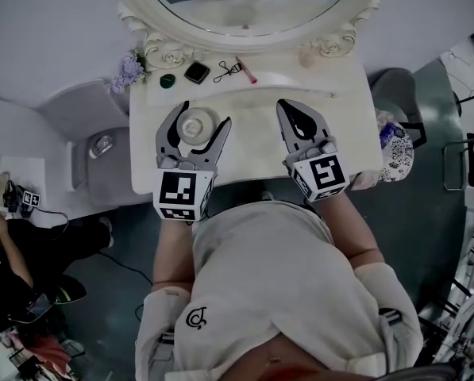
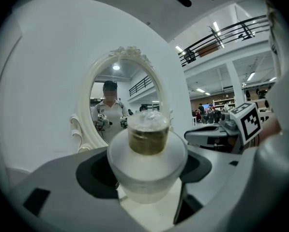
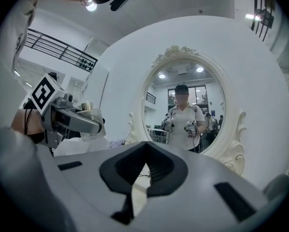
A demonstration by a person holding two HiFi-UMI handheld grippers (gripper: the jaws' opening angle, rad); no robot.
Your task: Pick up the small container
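Frosted small container (image 2: 146, 168) clamped in left gripper (image 1: 203, 116), 9 o'clock on vanity top (image 1: 252, 129). Risk: smooth round wall slips, jar tilts. Right gripper (image 1: 294, 117) closed, empty.

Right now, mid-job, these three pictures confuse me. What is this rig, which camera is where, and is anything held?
No robot: a person holds a claw in each hand. The top-down picture comes from a camera on their head; the other two look along each claw. The left claw grips the small container, a frosted jar, at the cream dressing table. The right claw is shut and empty. An eyelash curler and a dark square case lie near the mirror.
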